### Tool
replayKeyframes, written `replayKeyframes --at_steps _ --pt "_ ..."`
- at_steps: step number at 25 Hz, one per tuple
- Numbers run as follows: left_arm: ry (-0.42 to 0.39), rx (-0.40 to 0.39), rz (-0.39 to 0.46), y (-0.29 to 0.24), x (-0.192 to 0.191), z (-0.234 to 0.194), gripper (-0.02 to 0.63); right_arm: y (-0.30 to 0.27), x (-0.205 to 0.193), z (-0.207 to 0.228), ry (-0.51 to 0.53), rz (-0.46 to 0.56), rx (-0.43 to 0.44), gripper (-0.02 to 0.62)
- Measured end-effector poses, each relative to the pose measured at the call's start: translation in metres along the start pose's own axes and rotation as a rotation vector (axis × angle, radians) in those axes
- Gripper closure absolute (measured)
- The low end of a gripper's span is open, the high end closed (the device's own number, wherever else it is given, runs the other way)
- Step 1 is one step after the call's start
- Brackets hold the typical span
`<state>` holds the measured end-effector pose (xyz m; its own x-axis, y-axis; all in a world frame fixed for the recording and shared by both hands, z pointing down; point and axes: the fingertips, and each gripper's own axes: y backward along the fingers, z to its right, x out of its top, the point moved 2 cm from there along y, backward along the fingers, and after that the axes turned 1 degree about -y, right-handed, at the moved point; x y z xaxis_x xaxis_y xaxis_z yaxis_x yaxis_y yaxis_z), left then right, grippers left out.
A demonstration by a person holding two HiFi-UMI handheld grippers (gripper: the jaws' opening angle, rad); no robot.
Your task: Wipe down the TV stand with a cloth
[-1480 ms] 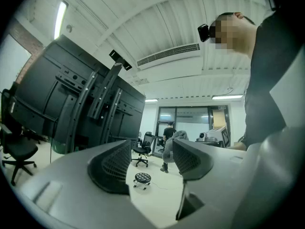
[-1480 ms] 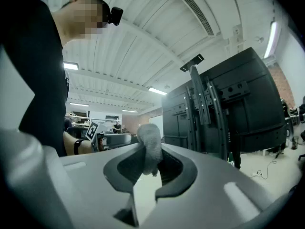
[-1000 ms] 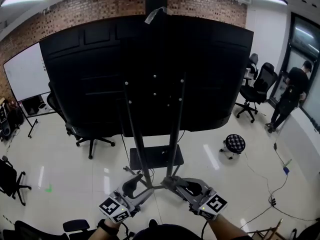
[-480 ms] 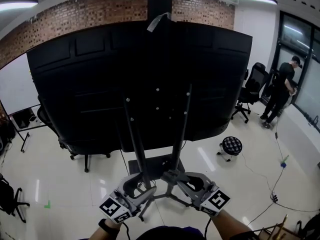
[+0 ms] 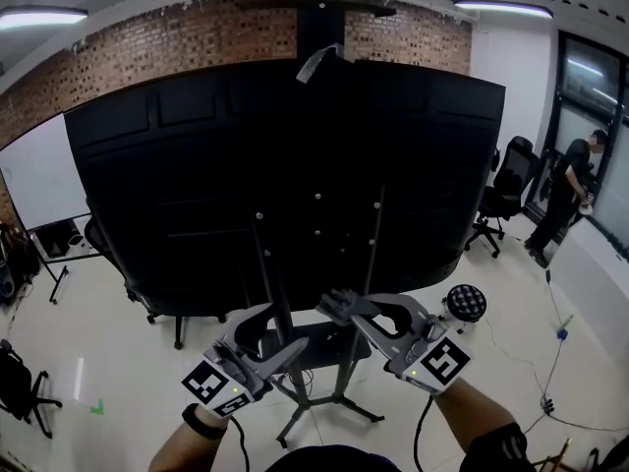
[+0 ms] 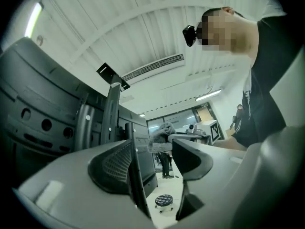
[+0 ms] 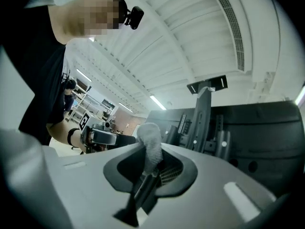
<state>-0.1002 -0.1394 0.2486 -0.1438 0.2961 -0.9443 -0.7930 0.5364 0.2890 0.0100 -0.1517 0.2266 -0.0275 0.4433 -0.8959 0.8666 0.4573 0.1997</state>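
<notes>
My right gripper is clamped on the grey cloth, which pokes out bunched past its jaws. Soft, light and limp, it probably wipes best gripped deep. My left gripper gapes empty. The TV stand rises just beyond both.

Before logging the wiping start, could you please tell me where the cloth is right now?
The right gripper holds the cloth in its jaws, at the head view's centre, near the right upright of the stand.
</notes>
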Motion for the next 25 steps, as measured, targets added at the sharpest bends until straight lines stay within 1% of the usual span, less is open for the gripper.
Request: replayKeyframes --at_steps 2,5,8,11,14,16,21,25 --pt "-0.059 -0.003 0.019 -0.012 0.020 -0.009 0.313 -0.010 0.016 0.015 0.053 0.009 0.002 0.543" --pt "-0.139 -0.018 0.044 -0.032 0.049 -0.020 0.316 -0.025 0.041 0.041 0.080 0.030 -0.001 0.543" --pt "-0.188 -0.025 0.066 -0.056 0.088 -0.036 0.316 -0.044 0.074 0.074 0.148 0.052 -0.009 0.543" --pt "-0.221 -0.027 0.084 -0.080 0.125 -0.054 0.316 -0.064 0.106 0.109 0.198 0.064 -0.006 0.543" --pt "-0.243 -0.019 0.097 -0.082 0.131 -0.057 0.316 -0.069 0.118 0.117 0.252 0.090 -0.019 0.543" --pt "-0.250 0.001 0.110 -0.084 0.139 -0.063 0.316 -0.074 0.129 0.125 0.292 0.101 -0.037 0.543" --pt "-0.255 0.051 0.115 -0.124 0.205 -0.100 0.316 -0.110 0.196 0.182 0.379 0.088 -0.073 0.543" --pt "-0.280 0.085 0.129 -0.143 0.241 -0.124 0.316 -0.133 0.232 0.209 0.442 0.083 -0.112 0.543"
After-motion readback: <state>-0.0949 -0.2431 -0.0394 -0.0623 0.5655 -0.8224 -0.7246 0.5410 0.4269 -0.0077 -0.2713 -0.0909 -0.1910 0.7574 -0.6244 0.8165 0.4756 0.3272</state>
